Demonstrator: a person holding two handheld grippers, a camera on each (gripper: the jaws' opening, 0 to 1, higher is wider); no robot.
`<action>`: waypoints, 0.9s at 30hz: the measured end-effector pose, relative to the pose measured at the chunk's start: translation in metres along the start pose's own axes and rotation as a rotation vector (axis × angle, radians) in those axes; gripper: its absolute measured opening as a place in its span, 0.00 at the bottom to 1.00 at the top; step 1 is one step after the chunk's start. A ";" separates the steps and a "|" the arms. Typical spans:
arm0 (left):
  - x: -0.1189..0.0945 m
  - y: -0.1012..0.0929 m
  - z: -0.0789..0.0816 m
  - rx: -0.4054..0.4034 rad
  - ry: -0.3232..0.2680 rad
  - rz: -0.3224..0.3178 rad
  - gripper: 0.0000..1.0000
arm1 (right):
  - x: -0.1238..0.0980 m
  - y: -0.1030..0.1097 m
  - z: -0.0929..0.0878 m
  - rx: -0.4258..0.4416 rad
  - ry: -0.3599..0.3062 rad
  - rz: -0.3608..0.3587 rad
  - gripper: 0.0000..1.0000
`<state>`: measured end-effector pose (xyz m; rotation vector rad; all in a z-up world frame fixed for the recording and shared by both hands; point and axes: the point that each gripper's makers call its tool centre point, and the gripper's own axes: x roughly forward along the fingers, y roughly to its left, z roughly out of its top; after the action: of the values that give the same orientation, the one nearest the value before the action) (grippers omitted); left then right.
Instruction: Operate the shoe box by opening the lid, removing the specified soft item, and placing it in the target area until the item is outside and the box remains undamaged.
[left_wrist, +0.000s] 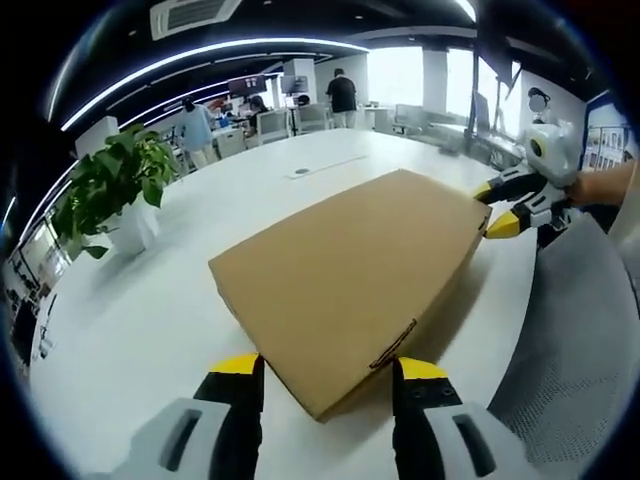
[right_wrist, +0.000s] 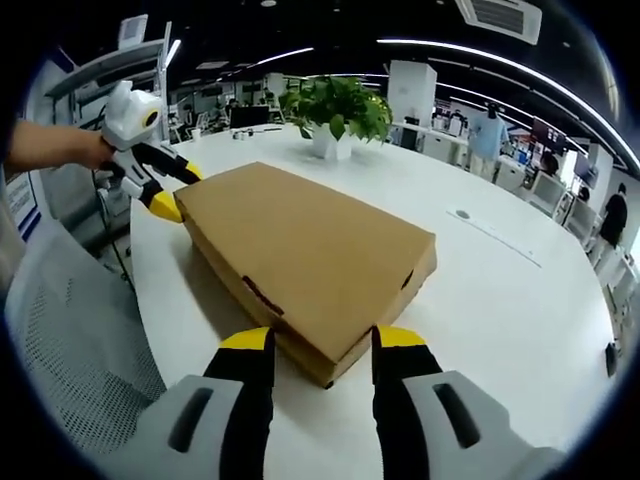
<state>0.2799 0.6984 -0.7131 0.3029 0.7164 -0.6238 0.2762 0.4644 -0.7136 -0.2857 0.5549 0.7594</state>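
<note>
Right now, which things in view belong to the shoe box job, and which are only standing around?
For the job:
closed brown cardboard shoe box
left claw, open at one box corner
right claw, open at the opposite corner

Standing around:
green potted plant in white pot
grey mesh chair
white round table

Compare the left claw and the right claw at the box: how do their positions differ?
The left claw straddles one corner of the closed shoe box; the right claw straddles the opposite corner. In the right gripper view, the left claw sits nearer the potted plant; the right claw sits farther from it. Both are open, with yellow-tipped black fingers, over the white table.
</note>
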 end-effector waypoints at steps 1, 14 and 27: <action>-0.001 0.000 0.000 0.001 0.003 -0.001 0.51 | 0.000 0.001 0.000 0.003 -0.002 0.001 0.34; -0.009 0.001 -0.006 -0.030 0.006 0.002 0.50 | 0.000 0.008 0.001 -0.004 -0.009 0.029 0.34; -0.017 -0.002 -0.007 -0.026 -0.017 0.022 0.49 | -0.004 0.008 0.004 -0.032 -0.015 0.047 0.34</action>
<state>0.2652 0.7071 -0.7064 0.2808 0.7039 -0.5948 0.2698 0.4694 -0.7080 -0.2972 0.5376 0.8162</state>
